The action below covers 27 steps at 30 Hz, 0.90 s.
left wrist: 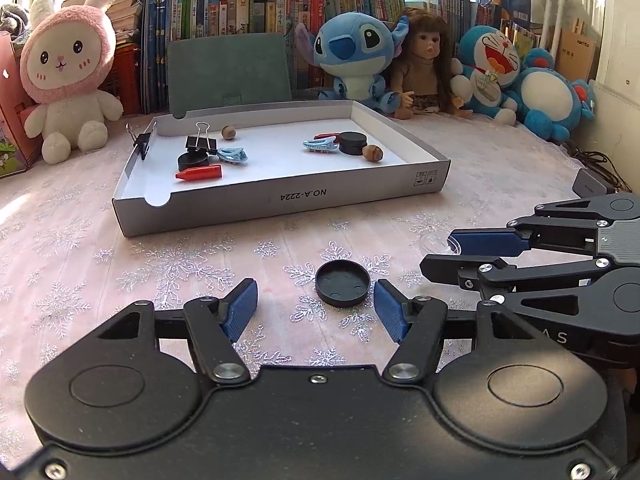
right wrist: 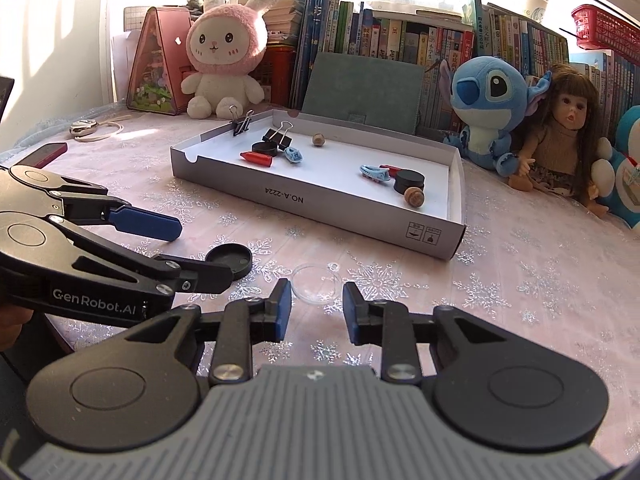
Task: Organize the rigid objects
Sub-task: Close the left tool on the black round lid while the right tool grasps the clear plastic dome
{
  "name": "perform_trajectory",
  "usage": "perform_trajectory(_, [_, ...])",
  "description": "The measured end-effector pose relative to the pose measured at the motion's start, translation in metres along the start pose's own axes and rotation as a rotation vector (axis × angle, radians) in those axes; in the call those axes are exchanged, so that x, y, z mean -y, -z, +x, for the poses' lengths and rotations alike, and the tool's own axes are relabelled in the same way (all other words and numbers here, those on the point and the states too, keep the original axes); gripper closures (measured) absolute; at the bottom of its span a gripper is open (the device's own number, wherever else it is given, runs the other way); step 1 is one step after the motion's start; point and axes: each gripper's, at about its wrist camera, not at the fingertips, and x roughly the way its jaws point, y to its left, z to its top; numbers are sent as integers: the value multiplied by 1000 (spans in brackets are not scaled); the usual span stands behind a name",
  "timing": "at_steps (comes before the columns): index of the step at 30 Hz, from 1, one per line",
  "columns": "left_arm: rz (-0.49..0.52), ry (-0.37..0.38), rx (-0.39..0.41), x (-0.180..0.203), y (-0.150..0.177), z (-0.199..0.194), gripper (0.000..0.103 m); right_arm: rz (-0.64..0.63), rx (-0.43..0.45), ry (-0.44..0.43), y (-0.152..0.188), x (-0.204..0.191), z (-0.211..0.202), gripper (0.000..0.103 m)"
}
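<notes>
A black round cap [left wrist: 342, 283] lies on the tablecloth just ahead of my open left gripper [left wrist: 316, 308], nearer its right finger; it also shows in the right wrist view [right wrist: 230, 259]. A clear round lid [right wrist: 316, 282] lies just ahead of my open right gripper [right wrist: 316, 312], between its fingertips. The grey shallow box [left wrist: 280, 200] behind holds binder clips [left wrist: 200, 142], black caps [left wrist: 352, 142], red crayons [left wrist: 199, 173], blue hair clips [left wrist: 320, 145] and wooden acorns [left wrist: 373, 153]. Both grippers are empty.
Plush toys [left wrist: 68, 76], a doll [left wrist: 426, 64] and rows of books [left wrist: 248, 8] line the back. A green folder [left wrist: 228, 72] stands behind the box. A red phone [right wrist: 46, 153] and a small silver gadget with a cord [right wrist: 84, 128] lie at the left.
</notes>
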Motion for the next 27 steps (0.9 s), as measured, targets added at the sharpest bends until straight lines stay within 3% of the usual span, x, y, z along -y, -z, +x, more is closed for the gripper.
perform_trajectory(14, [-1, -17, 16, 13, -3, 13, 57, 17, -4, 45, 1, 2, 2, 69])
perform_trajectory(19, [7, -8, 22, 14, -3, 13, 74, 12, -1, 38, 0, -2, 4, 69])
perform_trajectory(27, [-8, -22, 22, 10, -5, 11, 73, 33, 3, 34, -3, -4, 7, 68])
